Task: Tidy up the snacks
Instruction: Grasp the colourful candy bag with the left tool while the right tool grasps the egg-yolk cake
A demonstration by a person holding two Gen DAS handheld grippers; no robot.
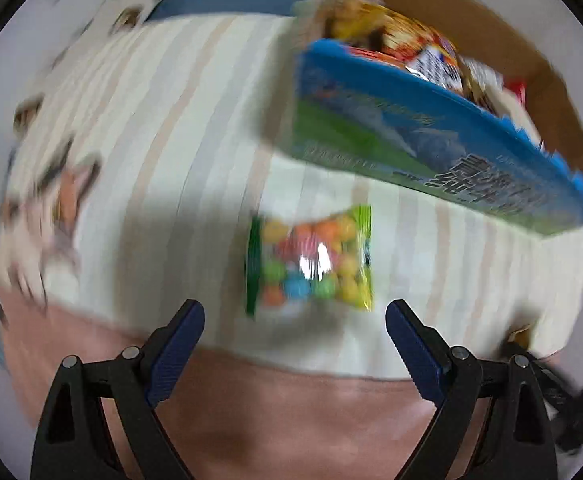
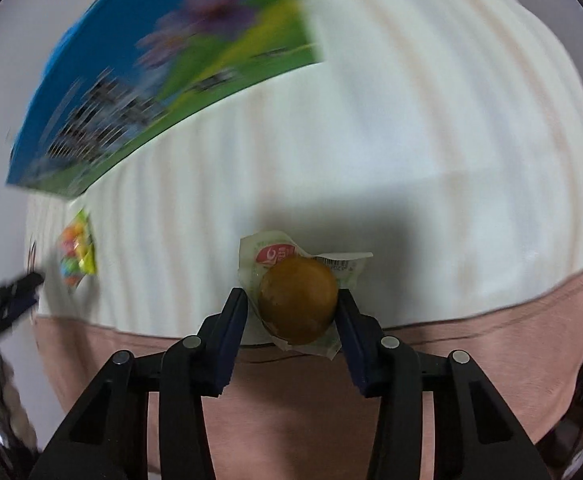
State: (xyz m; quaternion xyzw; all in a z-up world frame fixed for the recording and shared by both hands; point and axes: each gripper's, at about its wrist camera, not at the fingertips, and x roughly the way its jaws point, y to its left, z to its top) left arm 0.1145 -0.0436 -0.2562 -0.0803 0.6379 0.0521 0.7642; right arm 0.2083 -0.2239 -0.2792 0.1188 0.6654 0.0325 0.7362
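Two wrapped snacks on a striped bedsheet beside a snack box

Clear candy bag [image 1: 309, 260] of bright round sweets lies flat; a round brown bun [image 2: 297, 300] sits in a clear wrapper. Cream-striped bedsheet [image 1: 163, 152] with pink border carries an open blue-green carton [image 1: 431, 140] of packets. Left gripper [image 1: 295, 324] gapes wide over the bag, touching nothing; right gripper [image 2: 293, 312] pinches the bun

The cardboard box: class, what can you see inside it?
Inside the box, crinkly snack packets in yellow, orange and red show above its blue printed wall. That wall hides whatever lies lower down, and blur makes the labels unreadable.
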